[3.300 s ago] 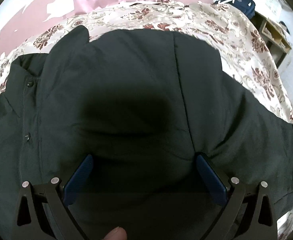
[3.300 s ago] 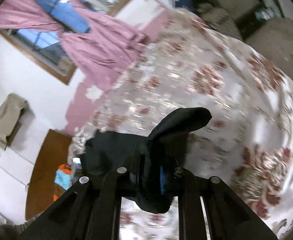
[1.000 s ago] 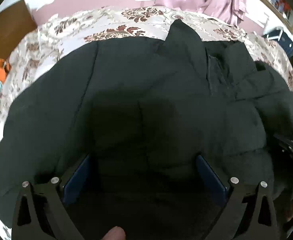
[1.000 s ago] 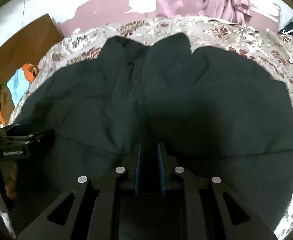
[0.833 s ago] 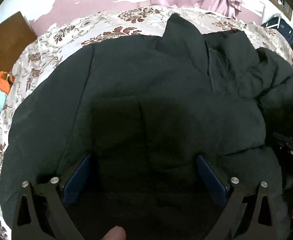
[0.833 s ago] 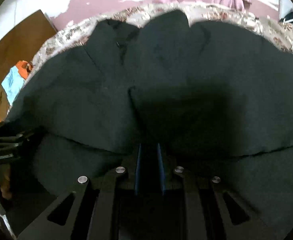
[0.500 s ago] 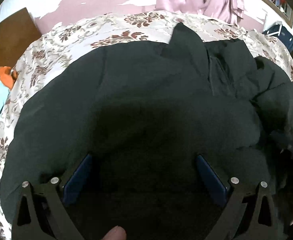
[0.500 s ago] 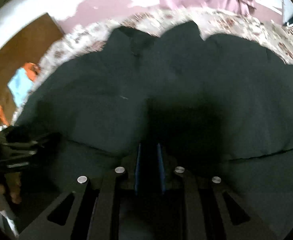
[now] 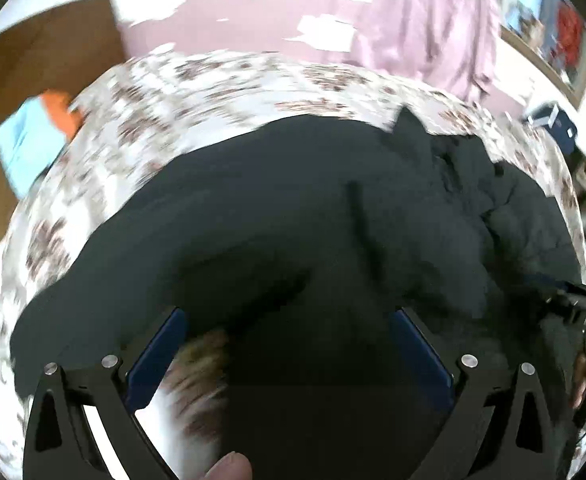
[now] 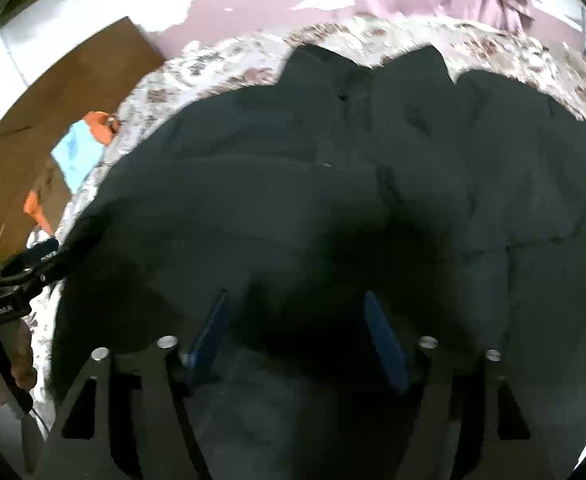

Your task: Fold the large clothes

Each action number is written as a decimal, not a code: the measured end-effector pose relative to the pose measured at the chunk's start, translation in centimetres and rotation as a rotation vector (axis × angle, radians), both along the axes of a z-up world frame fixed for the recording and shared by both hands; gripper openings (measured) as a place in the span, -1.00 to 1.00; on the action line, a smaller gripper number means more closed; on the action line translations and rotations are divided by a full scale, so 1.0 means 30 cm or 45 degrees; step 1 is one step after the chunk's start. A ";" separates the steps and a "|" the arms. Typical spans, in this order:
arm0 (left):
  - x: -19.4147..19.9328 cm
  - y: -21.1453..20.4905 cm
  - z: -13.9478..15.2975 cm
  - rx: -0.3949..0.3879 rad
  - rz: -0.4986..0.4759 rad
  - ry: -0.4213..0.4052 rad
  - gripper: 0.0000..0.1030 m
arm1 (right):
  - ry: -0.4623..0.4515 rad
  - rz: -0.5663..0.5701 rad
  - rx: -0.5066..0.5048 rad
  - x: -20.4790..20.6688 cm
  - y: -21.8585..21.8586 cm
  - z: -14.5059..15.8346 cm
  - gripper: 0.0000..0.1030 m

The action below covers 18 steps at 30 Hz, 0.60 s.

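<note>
Both spread wide, clamping nothing: left gripper at the dark coat hem's left end (bedspread peeking underneath), right gripper mid-hem, collar far beyond.

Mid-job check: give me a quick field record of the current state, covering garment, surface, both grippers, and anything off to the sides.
garment: dark jacket, lying spread on the bed, collar end toward the far wall
surface: floral bedspread, visible around the jacket's far and left edges
left gripper: open, blue pads wide apart, over the jacket's near edge, bedspread showing between the fingers
right gripper: open, nothing held between the pads, low over the jacket
background: pink curtain on the far wall
image quality: both views motion-blurred
</note>
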State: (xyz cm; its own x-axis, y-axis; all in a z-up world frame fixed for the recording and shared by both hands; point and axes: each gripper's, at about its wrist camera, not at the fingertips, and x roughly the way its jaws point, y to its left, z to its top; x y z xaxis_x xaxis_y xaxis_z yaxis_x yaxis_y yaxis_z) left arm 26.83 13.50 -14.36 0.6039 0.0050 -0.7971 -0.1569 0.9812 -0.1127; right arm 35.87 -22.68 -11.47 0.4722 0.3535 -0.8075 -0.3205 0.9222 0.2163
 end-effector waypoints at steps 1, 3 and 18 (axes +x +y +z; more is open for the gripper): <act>-0.045 0.054 -0.012 -0.011 0.037 0.007 1.00 | 0.002 0.013 0.003 0.000 0.009 0.014 0.29; -0.128 0.162 -0.043 -0.025 0.108 0.023 1.00 | -0.004 0.048 0.009 -0.019 0.043 0.044 0.29; -0.581 0.902 -0.351 -0.514 0.761 0.067 1.00 | -0.084 0.315 -0.073 -0.140 0.370 0.198 0.30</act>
State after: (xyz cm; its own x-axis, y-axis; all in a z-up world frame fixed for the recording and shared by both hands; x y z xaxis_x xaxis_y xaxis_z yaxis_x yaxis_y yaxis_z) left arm 9.41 40.57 -24.89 0.5506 0.0216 -0.8345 -0.6691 0.6092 -0.4257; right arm 31.66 -11.59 -5.54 0.4293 0.4189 -0.8001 -0.5492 0.8244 0.1369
